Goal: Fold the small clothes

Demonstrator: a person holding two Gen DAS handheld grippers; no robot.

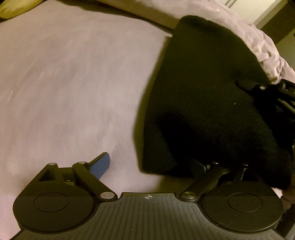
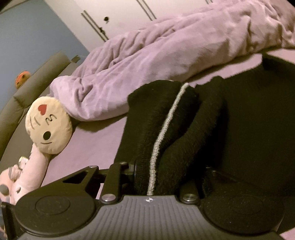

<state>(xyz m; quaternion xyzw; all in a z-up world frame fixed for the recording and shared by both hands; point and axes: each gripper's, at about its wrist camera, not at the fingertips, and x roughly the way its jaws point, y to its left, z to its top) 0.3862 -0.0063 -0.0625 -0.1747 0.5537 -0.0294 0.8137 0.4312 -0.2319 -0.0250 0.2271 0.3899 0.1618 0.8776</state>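
A black knit garment [image 1: 202, 92] lies on the lilac bed sheet [image 1: 64, 83], at the right in the left wrist view. My left gripper [image 1: 151, 163] stands open at its near-left corner. The blue pad [image 1: 100, 167] of its left finger is bare over the sheet, and its right finger is hidden under the cloth. My right gripper [image 1: 272, 90] shows at the garment's right edge. In the right wrist view my right gripper [image 2: 156, 169] is shut on a bunched fold of the black garment [image 2: 184, 120], which is lifted and has a grey seam line [image 2: 166, 125] running into the jaws.
A rumpled lilac duvet [image 2: 147, 64] lies along the far side of the bed. A plush toy with a round cream face [image 2: 48, 127] rests at the left, beside a grey padded headboard [image 2: 36, 77]. White cupboard doors [image 2: 119, 16] stand behind. An olive pillow [image 1: 16, 7] sits far left.
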